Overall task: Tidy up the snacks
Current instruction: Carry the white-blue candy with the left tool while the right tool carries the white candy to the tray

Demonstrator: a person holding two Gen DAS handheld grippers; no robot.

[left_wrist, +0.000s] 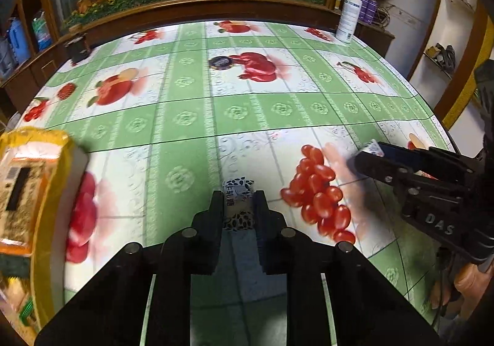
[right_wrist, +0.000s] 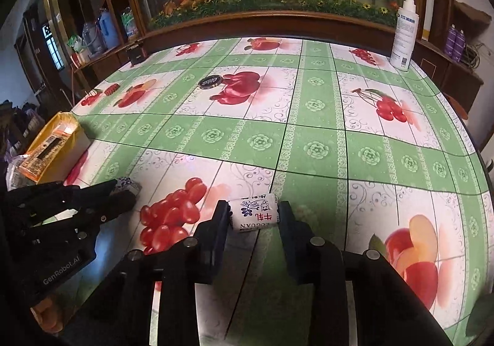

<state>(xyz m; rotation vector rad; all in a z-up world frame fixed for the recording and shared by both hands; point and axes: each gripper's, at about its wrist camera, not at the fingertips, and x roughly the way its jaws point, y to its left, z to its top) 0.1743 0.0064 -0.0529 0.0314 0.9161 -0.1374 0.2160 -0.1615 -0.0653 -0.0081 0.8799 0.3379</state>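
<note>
The left gripper (left_wrist: 238, 204) has its 2 black fingers pinched onto a small wrapped candy (left_wrist: 239, 202) with a black leaf pattern, lying on the table. The right gripper (right_wrist: 254, 216) has a second candy (right_wrist: 253, 213), white with blue and red print, between its fingers; both pads appear to touch the wrapper's ends, so it looks pinched as well.

Both candies rest on a tablecloth (right_wrist: 315, 145) of green squares and printed fruit. To the left, at the table's edge, sits a yellow box (left_wrist: 58, 160) that already holds packets (left_wrist: 18, 191). Farther back lie a dark round sweet (right_wrist: 210, 82), a small red one (right_wrist: 111, 89) and a white spray bottle (right_wrist: 403, 34).

Risks: the right candy is held only by its soft ends, so it could twist or slip out when lifted. The 2 grippers are near each other, and both heading for the box could make them collide.

Hard to make out: the box is cut off by the picture edge, so its free space is unknown. The wrapper print is too small to read fully. Only part of a hand (left_wrist: 469, 284) shows.
</note>
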